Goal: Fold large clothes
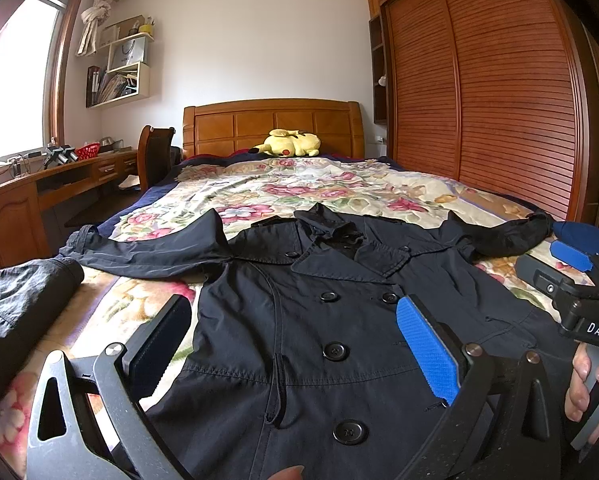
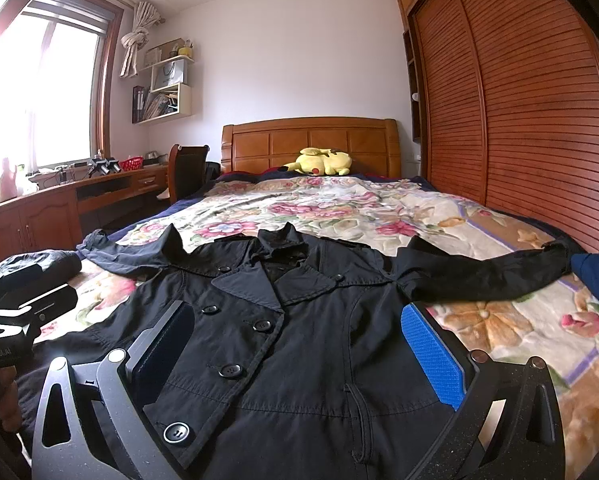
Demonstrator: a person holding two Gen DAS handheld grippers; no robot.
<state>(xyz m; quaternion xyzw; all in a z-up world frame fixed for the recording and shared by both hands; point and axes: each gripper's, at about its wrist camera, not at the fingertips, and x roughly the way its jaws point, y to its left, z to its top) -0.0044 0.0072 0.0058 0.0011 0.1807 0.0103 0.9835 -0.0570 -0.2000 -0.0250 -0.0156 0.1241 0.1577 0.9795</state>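
Note:
A dark navy double-breasted trench coat (image 1: 299,320) lies face up on the floral bedspread, collar toward the headboard, both sleeves spread sideways. It also shows in the right wrist view (image 2: 299,340). My left gripper (image 1: 295,312) is open and empty, hovering over the coat's left chest. My right gripper (image 2: 295,320) is open and empty over the coat's right chest; its body also shows in the left wrist view (image 1: 579,292), at the right edge. The coat's hem is hidden below both views.
A folded dark garment (image 1: 23,292) lies on the bed's left edge. A blue item (image 2: 597,276) sits at the right edge. A yellow plush toy (image 1: 291,143) lies by the headboard. A wardrobe (image 1: 479,80) stands right, a desk (image 1: 39,188) and chair left.

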